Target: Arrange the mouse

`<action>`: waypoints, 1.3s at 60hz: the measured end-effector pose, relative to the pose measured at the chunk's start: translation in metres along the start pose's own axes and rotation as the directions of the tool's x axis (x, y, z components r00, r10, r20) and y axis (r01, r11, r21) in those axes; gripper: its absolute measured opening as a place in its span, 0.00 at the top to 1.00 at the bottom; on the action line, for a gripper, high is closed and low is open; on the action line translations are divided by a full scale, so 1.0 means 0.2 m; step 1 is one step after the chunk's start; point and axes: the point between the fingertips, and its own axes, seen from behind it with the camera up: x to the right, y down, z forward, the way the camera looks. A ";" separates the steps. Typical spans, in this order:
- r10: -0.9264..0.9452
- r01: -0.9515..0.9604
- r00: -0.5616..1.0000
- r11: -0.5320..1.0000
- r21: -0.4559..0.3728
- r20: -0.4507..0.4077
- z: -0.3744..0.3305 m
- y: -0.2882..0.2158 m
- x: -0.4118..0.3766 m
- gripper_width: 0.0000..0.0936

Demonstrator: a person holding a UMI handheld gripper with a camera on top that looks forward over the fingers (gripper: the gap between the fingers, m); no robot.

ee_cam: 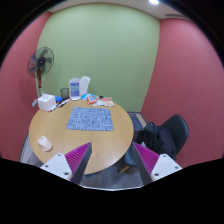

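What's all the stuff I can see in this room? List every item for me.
Round table: one, light wood, just beyond the fingers.
Patterned mat: one, blue-grey, on the table's middle.
Small white object: one, near the table's near edge; too small to identify.
White box: one, at the table's far side.
Assorted small items: several, mixed colours, far edge; unclear.
Standing fan: one, dark, behind the table.
Chair: one, black, beside the table.
Gripper: one, with pink pads, open, holding nothing.

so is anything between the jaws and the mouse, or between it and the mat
Nothing visible. The white mouse lies on the bare table ahead and left of the gripper, its jaws open, and only tabletop separates it from the patterned mat.
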 end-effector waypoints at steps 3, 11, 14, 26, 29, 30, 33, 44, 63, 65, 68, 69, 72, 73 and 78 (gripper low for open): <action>-0.001 0.001 1.000 1.000 -0.013 0.009 0.00 0.03 -0.02 0.11; -0.008 0.010 0.999 0.998 -0.054 0.047 0.03 0.24 -0.17 0.12; -0.018 0.023 0.997 0.997 -0.073 0.069 0.03 0.33 -0.25 0.11; -0.029 0.058 0.974 0.991 -0.119 0.226 0.04 0.58 -0.81 0.11; -0.033 0.063 0.968 0.992 -0.113 0.250 0.08 0.61 -0.97 0.12; -0.036 0.067 0.965 0.991 -0.112 0.258 0.09 0.62 -1.02 0.12; -0.043 0.077 0.960 0.990 -0.114 0.277 0.15 0.61 -1.14 0.12; -0.043 0.076 0.954 0.992 -0.101 0.297 0.41 0.57 -1.53 0.12; -0.112 0.134 0.949 0.989 -0.056 0.294 0.77 0.40 -1.80 0.12; -0.121 0.140 0.950 0.989 -0.049 0.287 0.81 0.37 -1.79 0.13; -0.123 0.140 0.955 0.989 -0.044 0.271 0.86 0.34 -1.79 0.13; -0.124 0.141 0.956 0.989 -0.043 0.266 0.88 0.33 -1.79 0.13; -0.124 0.139 0.957 0.989 -0.041 0.261 0.93 0.31 -1.79 0.13; -0.121 0.137 0.958 0.990 -0.044 0.261 0.95 0.31 -1.79 0.14; -0.089 0.114 0.957 0.990 -0.077 0.275 1.00 0.32 -1.82 0.20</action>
